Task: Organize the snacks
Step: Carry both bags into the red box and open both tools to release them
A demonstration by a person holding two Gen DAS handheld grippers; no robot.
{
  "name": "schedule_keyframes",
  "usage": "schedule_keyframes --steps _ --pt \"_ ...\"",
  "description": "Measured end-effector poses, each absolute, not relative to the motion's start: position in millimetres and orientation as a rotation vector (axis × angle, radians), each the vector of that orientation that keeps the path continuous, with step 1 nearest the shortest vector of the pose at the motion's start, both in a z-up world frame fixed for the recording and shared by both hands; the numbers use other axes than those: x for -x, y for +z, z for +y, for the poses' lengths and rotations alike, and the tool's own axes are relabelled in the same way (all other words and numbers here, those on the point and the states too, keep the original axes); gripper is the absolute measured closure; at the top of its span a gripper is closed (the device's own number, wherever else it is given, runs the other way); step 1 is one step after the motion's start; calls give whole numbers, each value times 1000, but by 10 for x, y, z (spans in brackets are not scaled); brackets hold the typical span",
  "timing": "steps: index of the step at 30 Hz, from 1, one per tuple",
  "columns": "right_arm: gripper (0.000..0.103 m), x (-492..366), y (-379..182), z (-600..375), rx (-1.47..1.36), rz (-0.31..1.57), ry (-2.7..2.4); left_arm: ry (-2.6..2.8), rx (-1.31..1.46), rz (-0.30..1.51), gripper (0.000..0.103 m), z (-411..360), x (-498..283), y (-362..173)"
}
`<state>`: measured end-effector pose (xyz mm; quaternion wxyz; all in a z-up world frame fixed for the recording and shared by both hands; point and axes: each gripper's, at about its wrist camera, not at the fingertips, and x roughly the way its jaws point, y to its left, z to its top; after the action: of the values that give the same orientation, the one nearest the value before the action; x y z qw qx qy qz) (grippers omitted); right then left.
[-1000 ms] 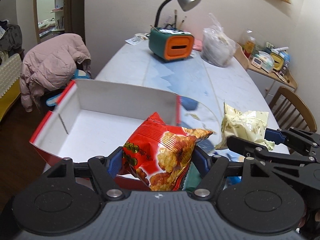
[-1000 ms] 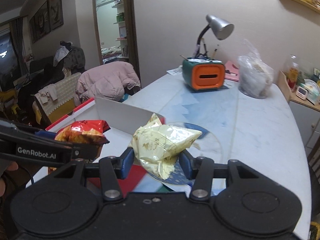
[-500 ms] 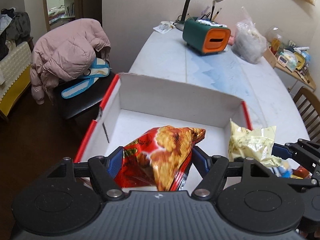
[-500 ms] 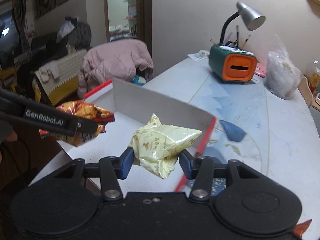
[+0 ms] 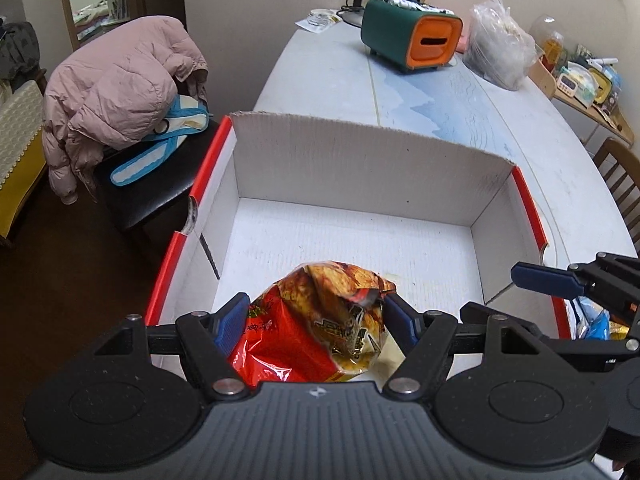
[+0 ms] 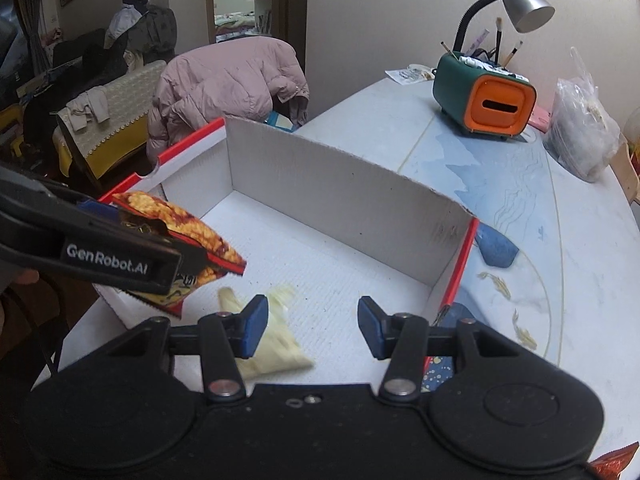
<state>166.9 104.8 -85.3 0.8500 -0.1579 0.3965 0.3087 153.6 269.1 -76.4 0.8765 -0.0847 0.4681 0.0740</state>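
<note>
Left wrist view | left hand-held gripper (image 5: 316, 318) pinching red snack bag (image 5: 308, 340) over white box (image 5: 360, 168) | right hand-held gripper (image 6: 312, 326) spread, nothing between; yellow bag (image 6: 276, 354) below-left

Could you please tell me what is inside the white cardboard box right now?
One pale yellow snack bag lies on the cardboard box floor. The claw bodies cover its near edge, so anything there is unseen.

**Colours in and around the box**

My left gripper (image 5: 316, 322), black with blue pads, holds a glossy red snack bag (image 5: 316, 328) printed with golden-brown crisps. The box (image 5: 360, 168) is plain white inside with red edges. At seven o'clock on its floor lies a pale yellow bag (image 6: 276, 354). The table (image 5: 500, 120) shows pale blue marbling.
</note>
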Motion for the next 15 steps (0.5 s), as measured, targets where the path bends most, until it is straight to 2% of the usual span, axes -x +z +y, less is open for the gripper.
schedule_keyframes --steps 9,15 --pt "53 -1658 -812 890 253 847 641 134 164 954 24 2620 -1450 -744" --pt "52 -1598 -713 743 201 826 633 140 154 915 24 2532 -1311 -628"
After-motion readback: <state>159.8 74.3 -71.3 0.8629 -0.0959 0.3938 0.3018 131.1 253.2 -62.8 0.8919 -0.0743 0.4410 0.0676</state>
